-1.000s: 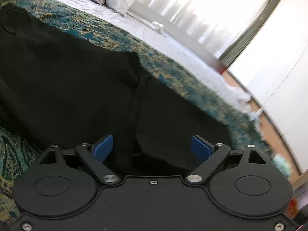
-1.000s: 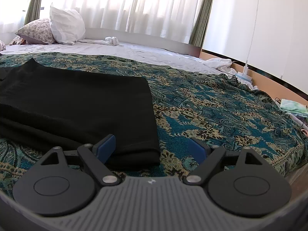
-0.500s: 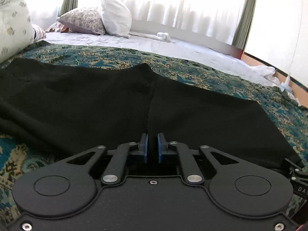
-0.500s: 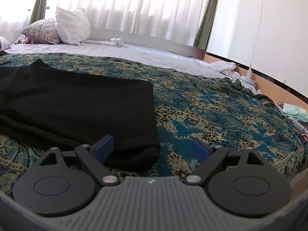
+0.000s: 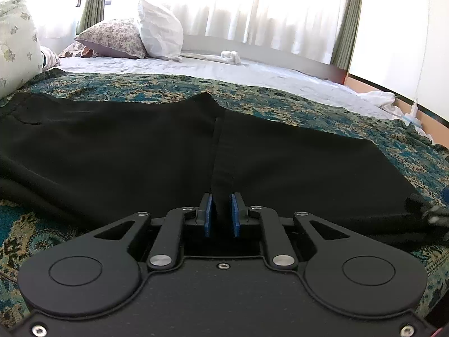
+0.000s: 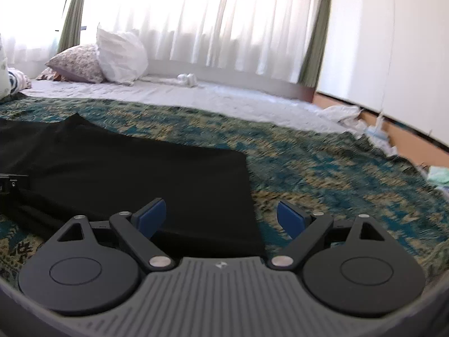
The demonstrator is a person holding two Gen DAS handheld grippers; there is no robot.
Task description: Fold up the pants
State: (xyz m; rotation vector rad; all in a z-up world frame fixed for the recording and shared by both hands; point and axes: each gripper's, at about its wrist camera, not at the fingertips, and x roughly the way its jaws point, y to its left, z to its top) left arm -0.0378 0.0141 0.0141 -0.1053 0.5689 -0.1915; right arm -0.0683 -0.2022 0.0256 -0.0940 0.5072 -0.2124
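While the left gripper [image 5: 221, 214] is pinching the pants [image 5: 140, 151] mid-edge, the right gripper [image 6: 221, 219], spread, is hovering at the hem corner, likely closing next.

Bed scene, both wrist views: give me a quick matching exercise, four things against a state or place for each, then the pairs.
Things:
1. left gripper
2. right gripper
3. black pants
4. white pillow

States or places:
A. propped up at the far end of the bed, by the curtains
B. jaws spread wide, nothing pinched
C. spread flat on the teal patterned bedspread
D. jaws drawn close, with a ridge of black fabric pinched between the blue pads

Pairs: 1-D, 2-B, 3-C, 4-A
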